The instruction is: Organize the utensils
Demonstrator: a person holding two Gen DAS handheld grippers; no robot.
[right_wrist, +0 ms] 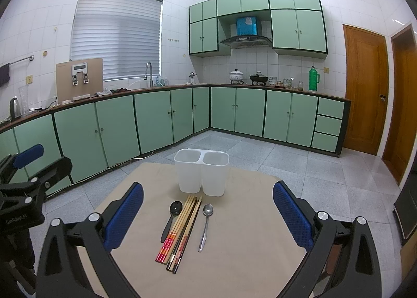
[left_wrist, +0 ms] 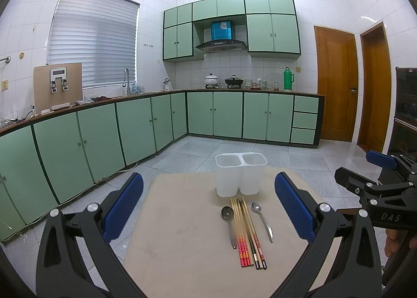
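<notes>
A white two-compartment utensil holder (left_wrist: 241, 174) (right_wrist: 201, 175) stands empty at the far side of a beige table (left_wrist: 182, 246) (right_wrist: 247, 259). In front of it lie a dark spoon (left_wrist: 229, 222) (right_wrist: 170, 219), a bundle of several chopsticks (left_wrist: 246, 233) (right_wrist: 181, 230) and a silver spoon (left_wrist: 263, 219) (right_wrist: 206, 225). My left gripper (left_wrist: 208, 209) is open and empty, above the table's near side. My right gripper (right_wrist: 208, 212) is open and empty, held likewise. The right gripper also shows in the left wrist view (left_wrist: 375, 180), to the right of the table.
The table stands on a grey tiled floor (left_wrist: 203, 149). Green cabinets (left_wrist: 104, 136) and a counter with a sink, pots and a green thermos (left_wrist: 288, 79) run along the far walls. Wooden doors (left_wrist: 336, 84) are at the right.
</notes>
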